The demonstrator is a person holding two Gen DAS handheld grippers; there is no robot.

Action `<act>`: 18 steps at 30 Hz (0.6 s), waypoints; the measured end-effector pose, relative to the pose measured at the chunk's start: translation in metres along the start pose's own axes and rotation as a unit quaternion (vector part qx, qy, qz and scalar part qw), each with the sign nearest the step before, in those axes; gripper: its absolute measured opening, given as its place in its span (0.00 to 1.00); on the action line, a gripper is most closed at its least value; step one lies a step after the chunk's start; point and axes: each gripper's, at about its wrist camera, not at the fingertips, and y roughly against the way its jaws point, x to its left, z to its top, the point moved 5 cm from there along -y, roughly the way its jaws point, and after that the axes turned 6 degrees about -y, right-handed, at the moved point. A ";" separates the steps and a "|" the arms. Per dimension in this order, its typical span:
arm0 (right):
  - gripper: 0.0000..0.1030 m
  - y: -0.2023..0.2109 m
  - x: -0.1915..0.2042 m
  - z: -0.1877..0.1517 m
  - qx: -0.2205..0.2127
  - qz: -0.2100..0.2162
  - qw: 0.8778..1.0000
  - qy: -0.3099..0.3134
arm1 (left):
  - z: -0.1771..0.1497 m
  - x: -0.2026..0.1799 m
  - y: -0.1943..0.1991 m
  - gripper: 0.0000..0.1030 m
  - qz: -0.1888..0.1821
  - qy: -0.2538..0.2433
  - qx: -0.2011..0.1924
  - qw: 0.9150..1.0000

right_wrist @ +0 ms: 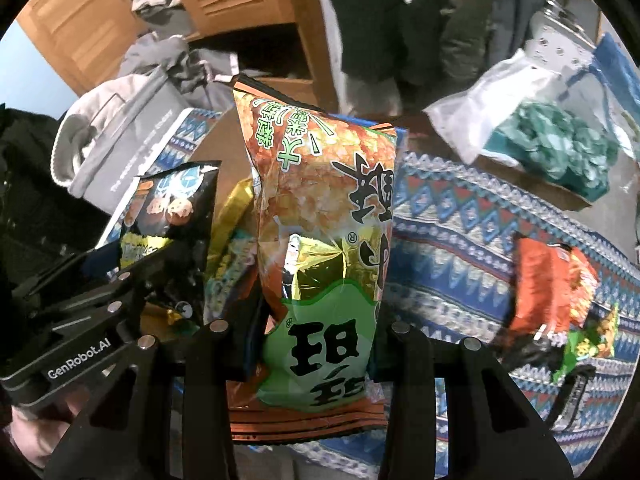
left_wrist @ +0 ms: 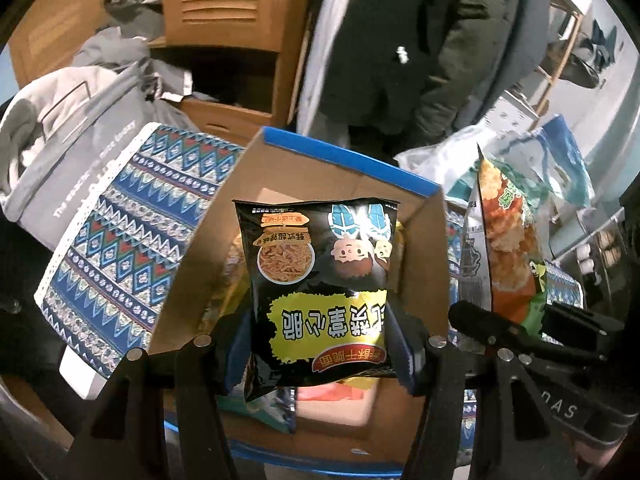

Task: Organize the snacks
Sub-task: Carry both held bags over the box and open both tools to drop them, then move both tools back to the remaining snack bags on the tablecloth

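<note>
Holding a packet apiece, both grippers sit over the open cardboard box (left_wrist: 344, 184) with the blue-taped rim, which stands on a patterned blue cloth (left_wrist: 120, 220). The left gripper (left_wrist: 320, 344) is clamped on a black noodle-snack bag (left_wrist: 320, 280) by its lower end, so the bag hangs directly above the box mouth. The right gripper (right_wrist: 316, 344) is closed on a larger orange-and-green rice-cracker bag (right_wrist: 320, 216), pinched near its bottom seam and standing tall just beside the black bag.

To do this step well, I judge the black bag should go in first: lower it until it nears the packets already inside, then part the fingers, keeping it flat against the box wall so the bigger bag has room. The puffed bags are slippery and light, so a release from too high may tip them over the rim. The two grippers are close together; staggering them would avoid a bump.

Another orange snack packet (right_wrist: 552, 292) lies on the cloth to the right, waiting its turn.

Most of the box interior is hidden behind the held bags; only yellow and teal wrappers peek out, and how full it is cannot be told. The box's near edge is cut off by the fingers.
</note>
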 end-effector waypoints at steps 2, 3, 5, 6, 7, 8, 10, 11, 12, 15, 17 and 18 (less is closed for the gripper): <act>0.37 -0.006 0.006 0.002 0.006 0.003 1.000 0.000 | -0.001 0.006 -0.004 0.59 0.000 0.006 0.005 1.000; 0.37 -0.010 0.009 0.002 0.009 0.004 1.000 0.001 | -0.002 0.009 -0.007 0.59 0.002 0.007 0.008 1.000; 0.37 -0.016 0.014 0.003 0.014 0.006 1.000 0.001 | -0.002 0.014 -0.011 0.59 0.004 0.010 0.012 1.000; 0.37 -0.019 0.016 0.004 0.018 0.007 1.000 0.000 | -0.003 0.016 -0.012 0.59 0.006 0.013 0.013 1.000; 0.37 -0.022 0.018 0.004 0.020 0.008 1.000 -0.001 | -0.003 0.019 -0.013 0.59 0.007 0.016 0.015 1.000; 0.38 -0.024 0.019 0.005 0.022 0.012 1.000 -0.004 | -0.003 0.022 -0.014 0.58 0.005 0.022 0.018 1.000; 0.39 -0.027 0.020 0.006 0.025 0.018 0.999 -0.011 | -0.004 0.026 -0.014 0.58 0.004 0.029 0.020 0.999; 0.39 -0.028 0.020 0.007 0.027 0.018 0.999 -0.012 | -0.004 0.028 -0.014 0.58 0.006 0.032 0.020 0.999; 0.41 -0.029 0.020 0.007 0.027 0.015 0.999 -0.011 | -0.004 0.028 -0.014 0.59 0.007 0.033 0.020 0.999; 0.52 -0.027 0.018 0.008 0.023 0.014 0.999 -0.016 | -0.003 0.030 -0.014 0.63 0.006 0.036 0.021 0.999; 0.53 -0.025 0.014 0.008 0.021 0.011 1.000 -0.021 | -0.003 0.029 -0.013 0.66 0.005 0.035 0.020 0.999; 0.53 -0.024 0.013 0.008 0.020 0.012 0.999 -0.022 | -0.002 0.029 -0.012 0.66 0.004 0.034 0.019 0.999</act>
